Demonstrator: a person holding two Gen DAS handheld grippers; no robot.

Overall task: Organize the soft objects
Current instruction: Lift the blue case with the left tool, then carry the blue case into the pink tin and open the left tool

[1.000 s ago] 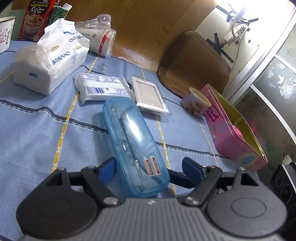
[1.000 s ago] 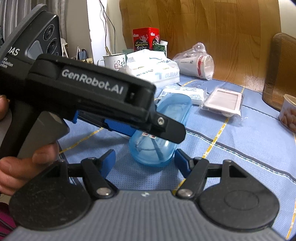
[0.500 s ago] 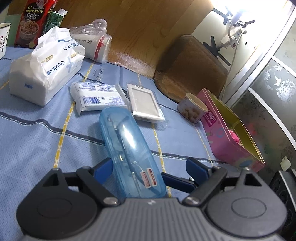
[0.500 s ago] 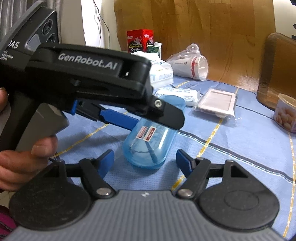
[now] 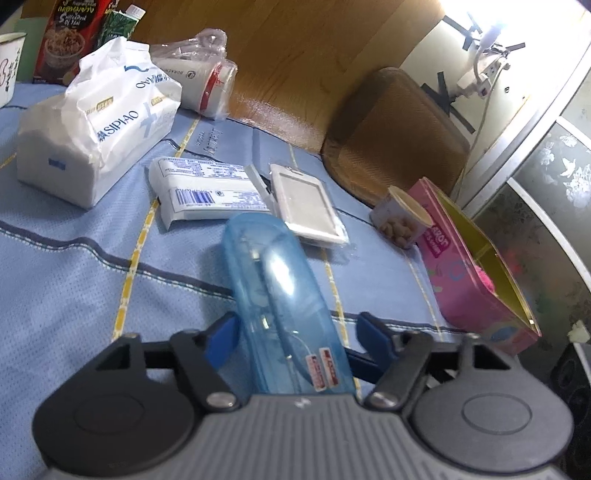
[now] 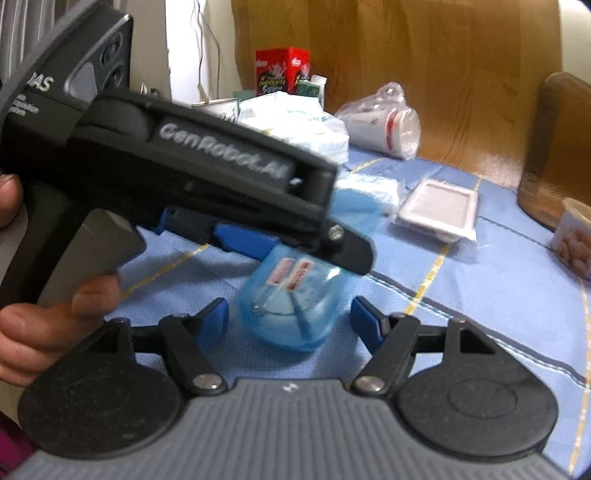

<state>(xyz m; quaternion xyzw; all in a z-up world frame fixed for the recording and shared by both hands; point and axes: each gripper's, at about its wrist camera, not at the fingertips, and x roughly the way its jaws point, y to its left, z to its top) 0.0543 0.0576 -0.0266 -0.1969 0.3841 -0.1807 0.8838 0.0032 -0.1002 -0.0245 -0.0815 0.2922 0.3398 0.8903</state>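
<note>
A clear blue plastic case (image 5: 280, 295) lies lengthwise between the fingers of my left gripper (image 5: 295, 334), near end tilted up off the blue tablecloth (image 5: 74, 266). The jaws stand wide on both sides of it, not pressing. In the right wrist view the left gripper's body (image 6: 184, 173) hangs over the case (image 6: 295, 306), and my right gripper (image 6: 290, 319) is open with its fingers either side of the case's near end. A large tissue pack (image 5: 96, 129) and a small tissue pack (image 5: 203, 192) lie beyond.
An open pink tin box (image 5: 476, 273) stands at the right with a small snack cup (image 5: 402, 221) beside it. A card holder (image 5: 306, 206), a bagged paper cup (image 5: 203, 85), a red box (image 5: 70, 33) and a mug (image 5: 9, 66) sit farther back. A brown chair (image 5: 391, 129) stands beyond the table.
Both grippers have moved in over the blue case, so its near end now sits deeper between the fingers. The case has tilted up at the near end.
</note>
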